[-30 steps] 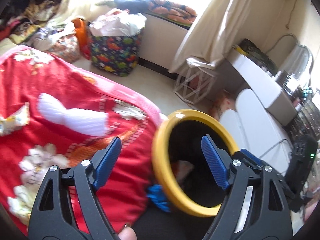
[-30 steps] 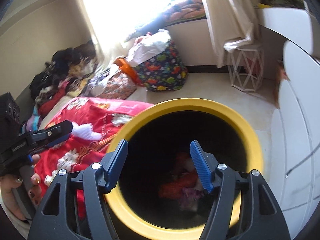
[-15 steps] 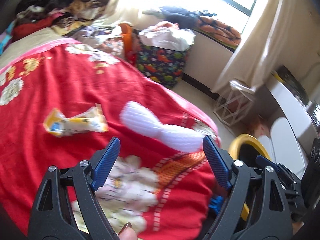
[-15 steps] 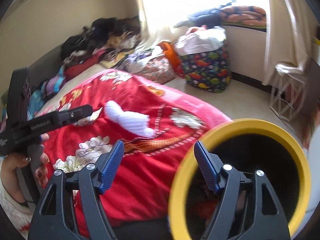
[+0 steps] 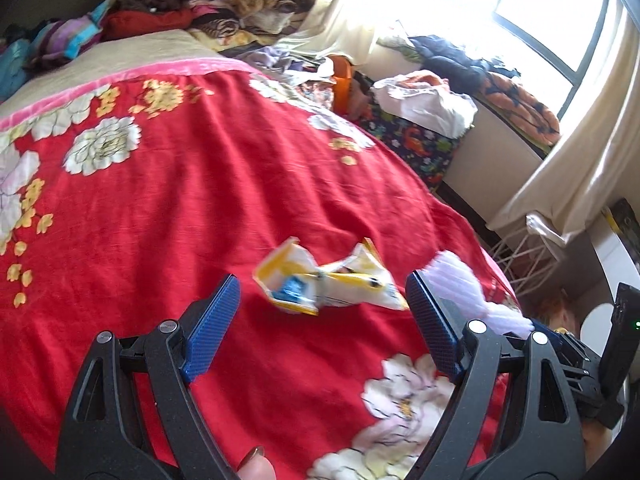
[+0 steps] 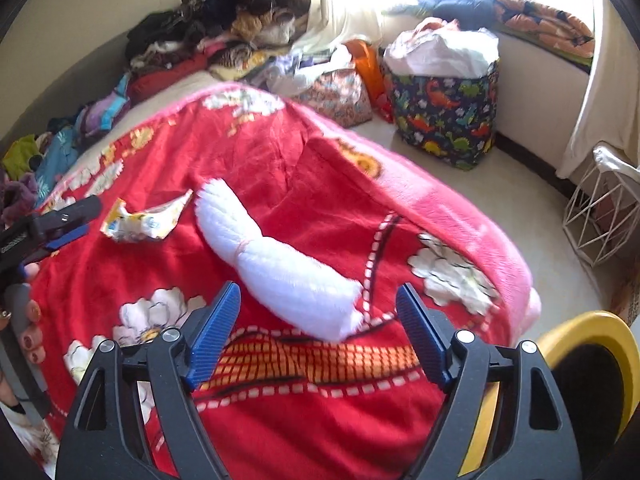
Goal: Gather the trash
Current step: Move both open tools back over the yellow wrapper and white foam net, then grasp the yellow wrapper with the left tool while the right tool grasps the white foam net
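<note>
- Across the bed, a red plush blanket with white and yellow flowers (image 5: 224,184) carries the litter; it is soft, so I judge a low scoop should stop short of pinching fabric along with the trash.
- At 4 o'clock in the right wrist view stands a round bin with a yellow rim and black inside (image 6: 600,332), just beside the bed edge; its contents are hidden from here.
- At 1 o'clock on the floor sits a dark fabric bag printed with dinosaurs (image 6: 444,116), stuffed with pale crumpled cloth or plastic.
- At 3 o'clock, a white wire basket (image 6: 600,216) holds something I cannot make out.
- Directly ahead of the right gripper (image 6: 318,326) lies a white fluffy roll tied in the middle (image 6: 276,256); the jaws are spread wide and hold nothing.
- Between the wide-spread, empty tips of the left gripper (image 5: 322,314) lies the crumpled yellow-and-white snack wrapper (image 5: 324,284), apart from both pads; closing across its pinched middle looks best.
</note>
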The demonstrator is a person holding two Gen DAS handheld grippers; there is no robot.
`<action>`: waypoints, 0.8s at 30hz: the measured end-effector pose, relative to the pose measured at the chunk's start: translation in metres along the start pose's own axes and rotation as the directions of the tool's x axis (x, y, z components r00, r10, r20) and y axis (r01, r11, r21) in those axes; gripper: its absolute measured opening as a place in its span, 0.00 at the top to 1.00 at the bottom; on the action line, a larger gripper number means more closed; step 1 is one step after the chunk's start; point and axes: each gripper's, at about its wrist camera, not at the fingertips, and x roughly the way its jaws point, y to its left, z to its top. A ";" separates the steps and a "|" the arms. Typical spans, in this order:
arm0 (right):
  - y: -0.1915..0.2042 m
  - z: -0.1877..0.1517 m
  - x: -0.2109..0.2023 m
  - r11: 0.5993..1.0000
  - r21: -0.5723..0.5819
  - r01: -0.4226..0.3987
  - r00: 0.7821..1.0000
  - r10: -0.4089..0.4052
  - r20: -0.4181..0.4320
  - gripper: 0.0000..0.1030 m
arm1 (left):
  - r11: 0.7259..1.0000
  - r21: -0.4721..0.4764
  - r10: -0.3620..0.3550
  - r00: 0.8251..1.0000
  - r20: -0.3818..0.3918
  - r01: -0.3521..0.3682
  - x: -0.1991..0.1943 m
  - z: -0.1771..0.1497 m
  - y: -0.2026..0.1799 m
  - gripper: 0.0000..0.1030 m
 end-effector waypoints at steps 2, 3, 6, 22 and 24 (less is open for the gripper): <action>0.003 0.003 0.012 1.000 -0.014 -0.010 1.000 0.010 -0.022 0.33 | 0.999 -0.040 -0.003 1.000 -0.016 0.002 0.007 0.000 0.013 0.26; 0.005 0.004 0.016 0.999 -0.014 -0.037 0.999 0.037 -0.031 0.53 | 0.998 -0.062 -0.006 1.000 -0.025 0.004 0.010 0.000 0.019 0.26; 0.013 0.000 0.020 0.994 -0.002 -0.107 0.993 0.106 -0.043 0.66 | 0.993 -0.118 -0.016 0.999 -0.047 0.011 0.019 -0.001 0.034 0.26; 0.035 -0.048 -0.047 0.964 0.085 -0.251 0.967 0.246 0.061 0.84 | 0.989 -0.131 -0.071 0.996 -0.051 0.063 0.034 0.000 0.011 0.68; 0.035 -0.053 -0.055 0.964 0.092 -0.251 0.967 0.244 0.075 0.85 | 0.991 -0.121 -0.067 0.996 -0.053 0.060 0.032 -0.002 0.005 0.69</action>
